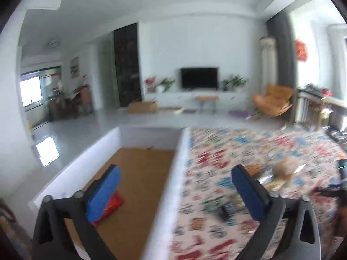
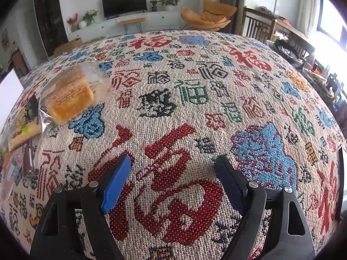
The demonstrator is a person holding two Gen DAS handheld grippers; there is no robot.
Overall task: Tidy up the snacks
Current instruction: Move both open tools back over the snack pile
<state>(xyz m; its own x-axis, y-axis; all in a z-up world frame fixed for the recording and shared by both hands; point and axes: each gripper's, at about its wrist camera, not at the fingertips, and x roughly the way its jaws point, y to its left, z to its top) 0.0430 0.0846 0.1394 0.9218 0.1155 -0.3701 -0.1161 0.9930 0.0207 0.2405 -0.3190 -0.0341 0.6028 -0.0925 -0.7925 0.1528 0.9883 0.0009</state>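
In the left wrist view a white-walled box (image 1: 171,190) with a brown floor stands to the left of the patterned cloth (image 1: 216,234). A red packet (image 1: 113,204) lies inside it, partly behind my left finger. My left gripper (image 1: 176,174) is open above the box's right wall, with nothing between its fingers. Blurred snacks (image 1: 282,171) lie on the cloth beyond its right finger. In the right wrist view a yellow cake in clear wrap (image 2: 69,95) and several packets (image 2: 21,127) lie at the left. My right gripper (image 2: 174,162) stands open over bare cloth (image 2: 195,99).
A small dark object (image 1: 223,213) lies on the cloth near the left gripper. A dark device with a green light (image 1: 341,173) shows at the right edge. The white box corner (image 2: 10,86) borders the snacks. Beyond the table are a TV (image 2: 124,2) and an orange chair (image 2: 208,17).
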